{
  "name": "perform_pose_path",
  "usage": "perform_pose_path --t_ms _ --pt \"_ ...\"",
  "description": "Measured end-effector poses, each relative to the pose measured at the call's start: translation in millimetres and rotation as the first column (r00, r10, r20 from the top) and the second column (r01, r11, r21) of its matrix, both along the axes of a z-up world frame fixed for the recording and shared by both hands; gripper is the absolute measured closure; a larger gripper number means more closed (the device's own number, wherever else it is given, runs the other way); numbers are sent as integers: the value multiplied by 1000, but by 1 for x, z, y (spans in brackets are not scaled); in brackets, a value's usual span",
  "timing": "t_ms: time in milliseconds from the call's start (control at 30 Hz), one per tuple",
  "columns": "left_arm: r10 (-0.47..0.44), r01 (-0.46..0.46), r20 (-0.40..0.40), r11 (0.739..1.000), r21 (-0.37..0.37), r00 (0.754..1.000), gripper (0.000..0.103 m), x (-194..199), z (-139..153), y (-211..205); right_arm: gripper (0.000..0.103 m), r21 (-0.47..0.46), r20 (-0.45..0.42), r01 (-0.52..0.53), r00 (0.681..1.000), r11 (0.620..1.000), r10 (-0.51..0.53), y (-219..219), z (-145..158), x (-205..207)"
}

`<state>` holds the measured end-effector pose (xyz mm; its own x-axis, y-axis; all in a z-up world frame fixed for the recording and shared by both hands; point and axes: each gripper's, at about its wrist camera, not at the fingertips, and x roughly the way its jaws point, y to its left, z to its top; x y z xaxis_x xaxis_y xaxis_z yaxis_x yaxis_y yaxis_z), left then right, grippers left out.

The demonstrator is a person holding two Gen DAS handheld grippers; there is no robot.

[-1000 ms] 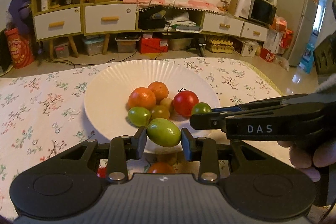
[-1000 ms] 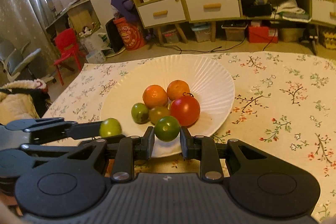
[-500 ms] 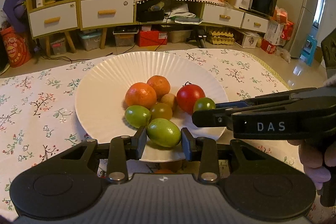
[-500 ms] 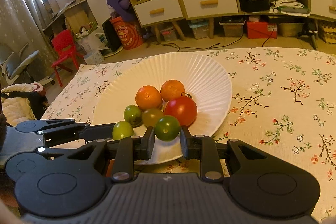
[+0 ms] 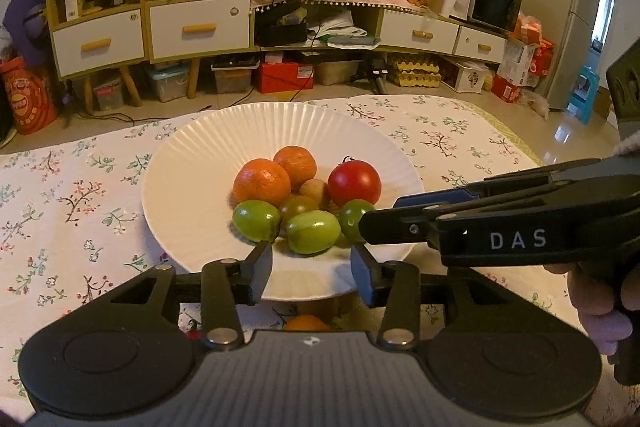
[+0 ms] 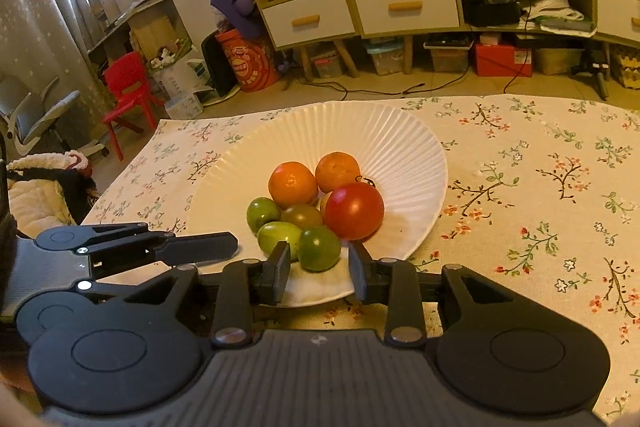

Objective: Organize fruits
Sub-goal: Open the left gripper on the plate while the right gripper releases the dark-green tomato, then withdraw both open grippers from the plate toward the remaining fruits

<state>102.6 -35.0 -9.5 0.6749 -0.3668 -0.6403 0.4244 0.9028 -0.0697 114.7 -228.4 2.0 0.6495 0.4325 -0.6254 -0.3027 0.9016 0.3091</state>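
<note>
A white ribbed plate on the flowered tablecloth holds two oranges, a red tomato and several small green and brownish fruits. An oval green fruit lies on the plate just ahead of my left gripper; its jaws are opening and do not touch the fruit. A dark green tomato rests on the plate between the tips of my right gripper, whose jaws are opening, with a gap on both sides.
An orange fruit lies on the cloth under the plate's near rim, partly hidden by my left gripper. A person's hand holds the right gripper. Cabinets, boxes and a red chair stand beyond the table.
Both grippers have spread their jaws and let go of their green fruits, which now lie on the plate's near side. Neither hand has shifted.
</note>
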Motion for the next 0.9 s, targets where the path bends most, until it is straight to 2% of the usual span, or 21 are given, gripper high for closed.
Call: perform_pose_path --t_ms 100,333,567,900 --pt "-3 3 8 1000 4 1000 47 -4 2 1 69 -9 9 -4 1000 1000 4 1 3 -3" --pt "10 -10 16 1000 0 1000 40 -16 5 10 52 -26 28 -18 999 999 19 5 9 -12" --pt "28 -28 13 999 -18 1000 35 -28 10 24 41 -35 38 -14 999 999 15 7 14 -24" --pt "71 -71 -13 997 -37 997 24 -46 11 39 32 -73 29 -18 999 997 20 14 17 -42"
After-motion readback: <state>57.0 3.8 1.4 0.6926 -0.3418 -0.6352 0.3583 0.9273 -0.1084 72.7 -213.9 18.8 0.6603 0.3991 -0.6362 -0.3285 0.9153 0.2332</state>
